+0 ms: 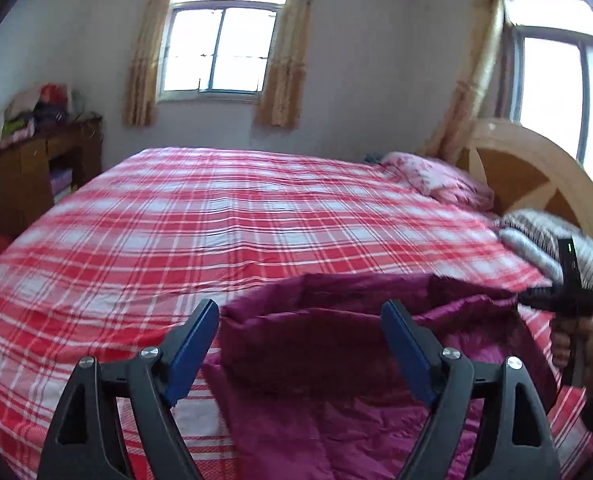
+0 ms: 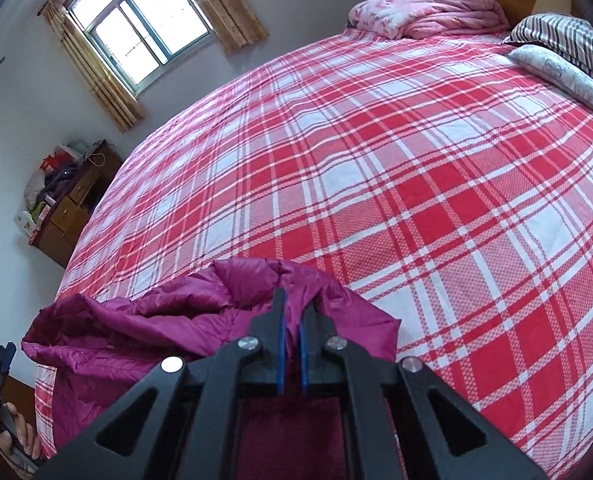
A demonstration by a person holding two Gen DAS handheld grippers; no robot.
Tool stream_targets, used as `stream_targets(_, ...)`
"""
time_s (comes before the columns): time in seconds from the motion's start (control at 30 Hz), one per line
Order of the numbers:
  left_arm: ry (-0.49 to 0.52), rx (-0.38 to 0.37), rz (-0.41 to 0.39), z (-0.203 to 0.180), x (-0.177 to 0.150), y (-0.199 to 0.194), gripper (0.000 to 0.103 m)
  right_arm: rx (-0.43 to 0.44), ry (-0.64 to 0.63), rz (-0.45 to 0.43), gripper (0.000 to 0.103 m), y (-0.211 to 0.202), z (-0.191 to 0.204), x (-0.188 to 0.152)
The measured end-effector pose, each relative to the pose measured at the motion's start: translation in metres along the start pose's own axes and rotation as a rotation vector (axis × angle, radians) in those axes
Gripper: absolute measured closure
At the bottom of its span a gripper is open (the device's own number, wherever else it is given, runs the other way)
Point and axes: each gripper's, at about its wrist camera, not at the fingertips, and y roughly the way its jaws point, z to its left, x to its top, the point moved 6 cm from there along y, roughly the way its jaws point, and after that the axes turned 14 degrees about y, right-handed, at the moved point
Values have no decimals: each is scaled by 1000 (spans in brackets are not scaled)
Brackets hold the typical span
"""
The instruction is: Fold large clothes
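1. Your left gripper (image 1: 300,314) has its fingers (image 1: 194,344) spread wide, nothing between them, hovering just over the jacket (image 1: 336,360).
2. Your right gripper (image 2: 292,312) is nearly closed, its blue pads (image 2: 281,352) pinching a fold of the jacket (image 2: 144,320), so that corner's lifted off the bed (image 2: 376,160).
3. The magenta puffy jacket sits bunched at the near edge of the plaid bed, with one part raised up like a rim.
4. Far side of the bed has a pink quilt (image 2: 428,14) and a striped pillow (image 2: 564,36) by the headboard (image 1: 536,176).
5. There's a wooden cabinet (image 1: 28,184) by the wall, clutter piled on top.
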Motion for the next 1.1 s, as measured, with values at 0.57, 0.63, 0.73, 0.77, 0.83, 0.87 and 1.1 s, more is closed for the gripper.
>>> stream_targets(0.57,-40,157,265,-23,-49,127,19,57,-181,-88,27,-20,87,-59)
stream_targets(0.63,-66,193,293,-16,-53,132,19,41,-284,-79,27,-5,108,-81)
stream_targets(0.73,-124,215,331,-7,-59,138,19,-23,-369,-83,27,27,117,-90)
stream_targets(0.77,-141,211,343,-4,-60,141,19,-57,-368,-66,27,41,114,-86)
stream_targets(0.83,-159,206,361,-2,-60,146,19,-78,-336,-29,27,60,103,-79)
stream_targets(0.87,-165,196,370,0,-61,149,19,-90,-328,-22,27,67,99,-75)
stream_targets(1.1,-198,172,380,-2,-71,157,18,-106,-291,-11,27,81,80,-66)
